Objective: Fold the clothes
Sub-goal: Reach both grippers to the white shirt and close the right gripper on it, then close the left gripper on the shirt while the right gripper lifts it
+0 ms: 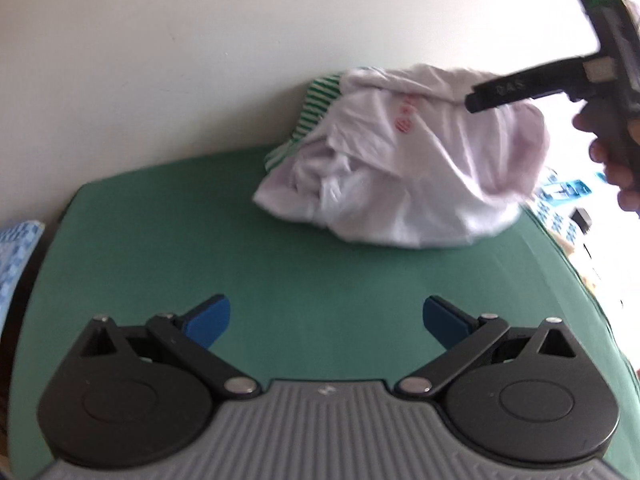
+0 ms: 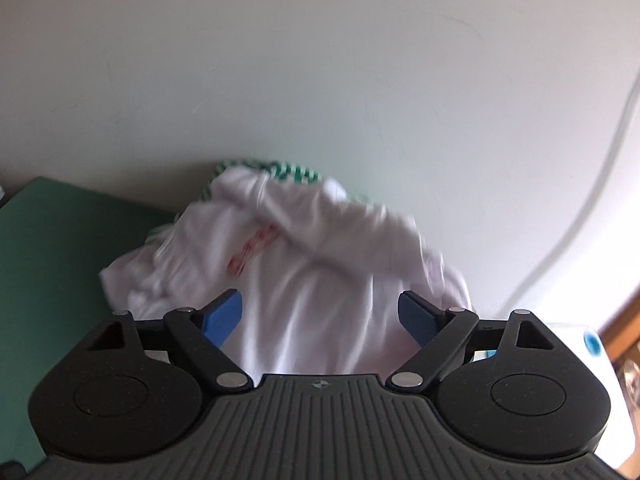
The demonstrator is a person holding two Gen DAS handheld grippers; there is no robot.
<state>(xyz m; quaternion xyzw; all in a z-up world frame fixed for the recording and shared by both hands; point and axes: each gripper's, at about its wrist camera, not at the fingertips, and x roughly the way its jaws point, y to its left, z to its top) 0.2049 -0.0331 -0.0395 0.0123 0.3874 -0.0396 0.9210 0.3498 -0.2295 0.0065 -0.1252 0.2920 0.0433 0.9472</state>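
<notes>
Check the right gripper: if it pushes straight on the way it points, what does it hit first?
Most likely the crumpled white garment: it fills the gap ahead of the open right gripper, with the green-striped cloth and wall behind. Depth is unclear, blurred.

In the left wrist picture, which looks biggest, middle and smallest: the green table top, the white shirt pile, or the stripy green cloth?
Largest to smallest, as they look in the left wrist view:
1. green table top
2. white shirt pile
3. stripy green cloth

The stripy cloth is mostly hidden behind the white pile, so it may really be bigger.
</notes>
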